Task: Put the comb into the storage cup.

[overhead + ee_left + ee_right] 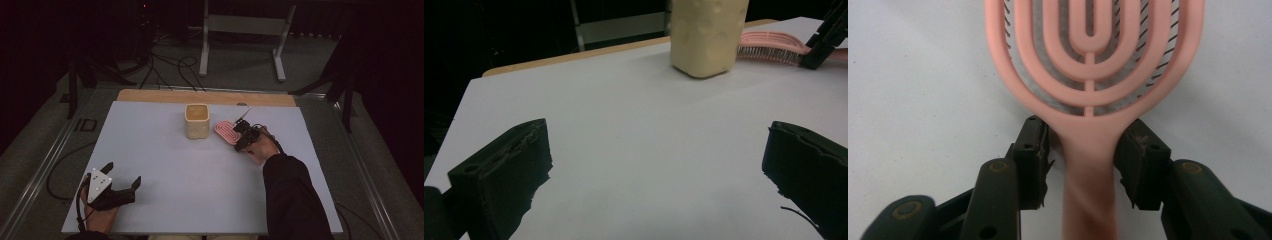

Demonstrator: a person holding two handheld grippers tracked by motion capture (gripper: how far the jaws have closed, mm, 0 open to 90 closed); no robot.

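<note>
A pink hairbrush (226, 131) (1093, 60) lies flat on the white table, right of centre, its looped head pointing away from me. My right gripper (241, 134) (1083, 150) straddles the neck of its handle, with both pads close beside it and a thin gap at the left pad. To the left of the brush stands a cream, square-sided cup (196, 121) (706, 35). The left gripper view also shows the brush (769, 45) and the right gripper (824, 40) beyond the cup. My left gripper (122, 173) (659, 165) rests near the front left corner, open and with nothing between its fingers.
The white table top (165, 165) ends in a wooden strip (200, 96) at the back. Behind it on the floor are a white metal frame (242, 30) and loose cables (170, 65). A dark sleeve (292, 200) crosses the table's front right.
</note>
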